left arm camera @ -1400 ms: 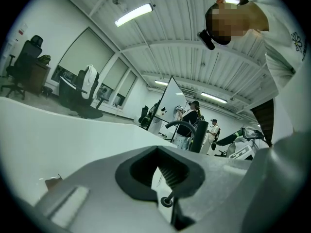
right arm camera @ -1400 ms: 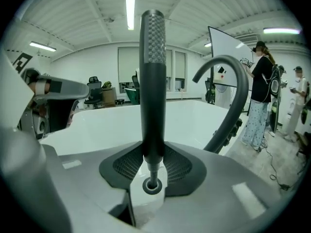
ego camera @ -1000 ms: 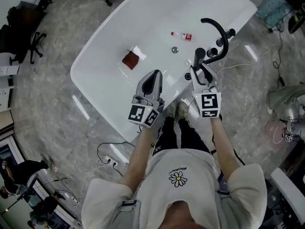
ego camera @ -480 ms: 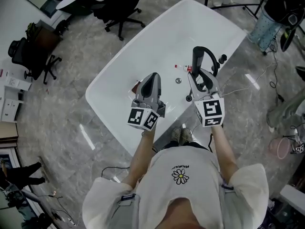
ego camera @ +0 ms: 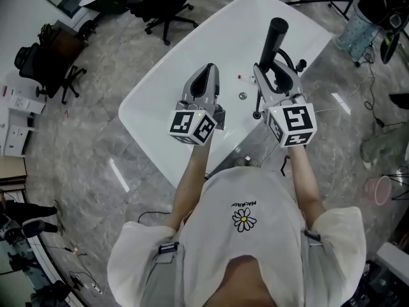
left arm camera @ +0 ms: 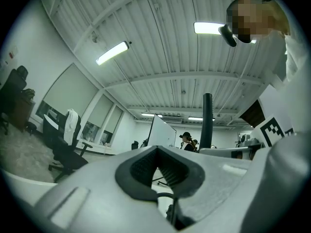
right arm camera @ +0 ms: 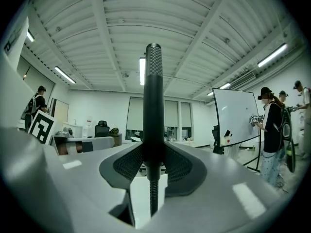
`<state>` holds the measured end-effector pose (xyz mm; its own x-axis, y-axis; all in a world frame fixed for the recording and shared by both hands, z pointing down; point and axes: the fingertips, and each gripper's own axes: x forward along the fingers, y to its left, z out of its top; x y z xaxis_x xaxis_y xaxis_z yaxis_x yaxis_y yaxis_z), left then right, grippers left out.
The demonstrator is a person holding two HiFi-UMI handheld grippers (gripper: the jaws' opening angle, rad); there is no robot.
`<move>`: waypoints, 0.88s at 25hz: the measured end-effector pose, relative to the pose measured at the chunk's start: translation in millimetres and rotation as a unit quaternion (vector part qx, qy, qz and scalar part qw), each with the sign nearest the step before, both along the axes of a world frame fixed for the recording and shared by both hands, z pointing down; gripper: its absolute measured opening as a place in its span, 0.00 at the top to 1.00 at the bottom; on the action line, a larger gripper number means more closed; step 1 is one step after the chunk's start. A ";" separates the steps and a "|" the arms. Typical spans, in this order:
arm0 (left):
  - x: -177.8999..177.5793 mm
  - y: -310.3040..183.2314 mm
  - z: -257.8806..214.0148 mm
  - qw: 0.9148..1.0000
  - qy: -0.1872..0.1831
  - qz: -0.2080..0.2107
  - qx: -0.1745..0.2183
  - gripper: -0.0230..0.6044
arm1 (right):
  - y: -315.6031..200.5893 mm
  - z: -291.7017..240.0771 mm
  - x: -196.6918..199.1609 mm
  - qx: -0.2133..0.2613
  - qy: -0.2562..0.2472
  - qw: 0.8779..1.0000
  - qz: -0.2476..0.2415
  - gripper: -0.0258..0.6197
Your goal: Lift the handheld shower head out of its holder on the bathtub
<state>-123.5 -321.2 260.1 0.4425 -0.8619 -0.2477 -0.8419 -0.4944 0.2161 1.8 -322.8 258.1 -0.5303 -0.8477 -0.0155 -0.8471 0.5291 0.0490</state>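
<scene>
While the right gripper (ego camera: 271, 69) pinches the black shower head (ego camera: 276, 36) by its handle, you hold it upright above the far right part of the white bathtub (ego camera: 137, 117), clear of the rim. The holder itself cannot be picked out behind the gripper. Seen along the jaws, the pads press on both sides of the handle, and the ribbed hose (right arm camera: 152, 193) hangs straight below. Hold the handle vertical with a steady grip. Judge the hose's slack before lifting higher, since a taut hose could twist the handle in the pads. The left gripper (ego camera: 206, 75) hovers to the left over the tub, its jaws pressed together on nothing; hold it well away from the hose.
</scene>
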 end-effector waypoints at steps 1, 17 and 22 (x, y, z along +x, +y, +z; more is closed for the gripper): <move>0.8 -0.7 -2.0 1.000 0.001 0.001 0.001 0.96 | -0.2 -0.9 0.0 0.001 0.001 1.000 0.001 0.73; 3.3 19.3 -8.1 1.000 -0.003 -0.006 0.009 0.96 | 17.6 5.3 1.9 -0.004 -0.011 1.000 0.001 0.73; 1.7 20.3 -8.4 1.000 -0.003 -0.007 0.011 0.96 | 17.8 5.5 5.4 -0.003 -0.016 1.000 0.007 0.73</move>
